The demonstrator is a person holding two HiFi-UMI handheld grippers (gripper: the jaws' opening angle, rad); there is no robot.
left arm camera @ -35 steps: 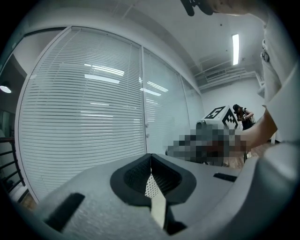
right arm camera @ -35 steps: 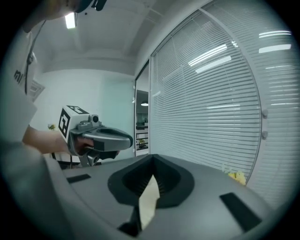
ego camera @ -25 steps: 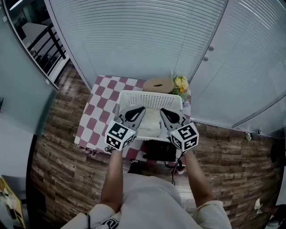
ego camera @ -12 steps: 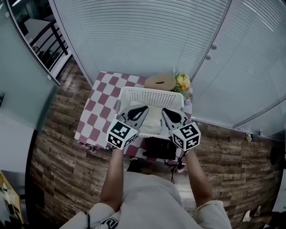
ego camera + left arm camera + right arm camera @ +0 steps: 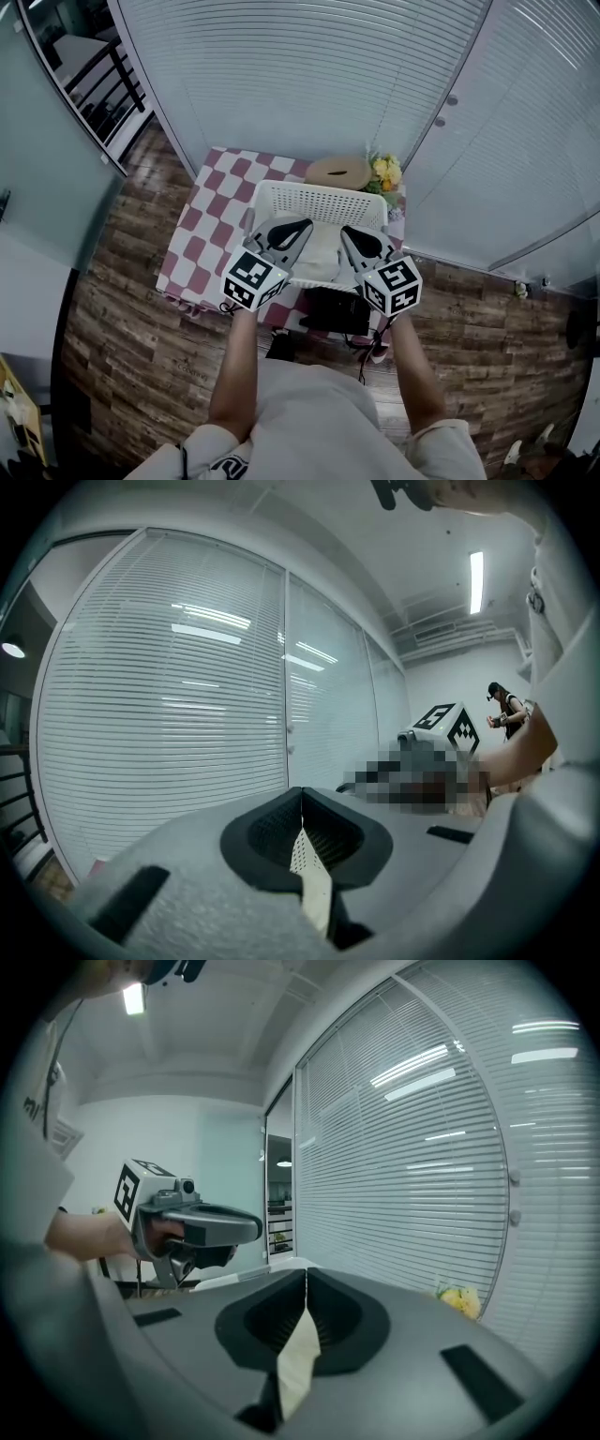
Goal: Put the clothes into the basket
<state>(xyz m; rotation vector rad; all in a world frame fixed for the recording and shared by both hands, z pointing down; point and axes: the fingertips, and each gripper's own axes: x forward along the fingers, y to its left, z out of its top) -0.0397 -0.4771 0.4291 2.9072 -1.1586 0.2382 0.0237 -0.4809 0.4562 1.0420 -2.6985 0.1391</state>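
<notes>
Two pinches hold the cream cloth (image 5: 322, 255): our left gripper (image 5: 298, 228) and right gripper (image 5: 349, 234), jaws clamped on it over the basket (image 5: 319, 192), so we judge only lowering and release are left.

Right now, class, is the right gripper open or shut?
Shut. The right gripper shows its jaws pressed together, pinching a strip of cream cloth.

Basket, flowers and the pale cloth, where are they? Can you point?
basket (image 5: 319, 204), head view, on its far slatted wall.
flowers (image 5: 385, 172), head view, on the yellow blooms.
cloth (image 5: 322, 255), head view, on its pale middle, over the basket.
</notes>
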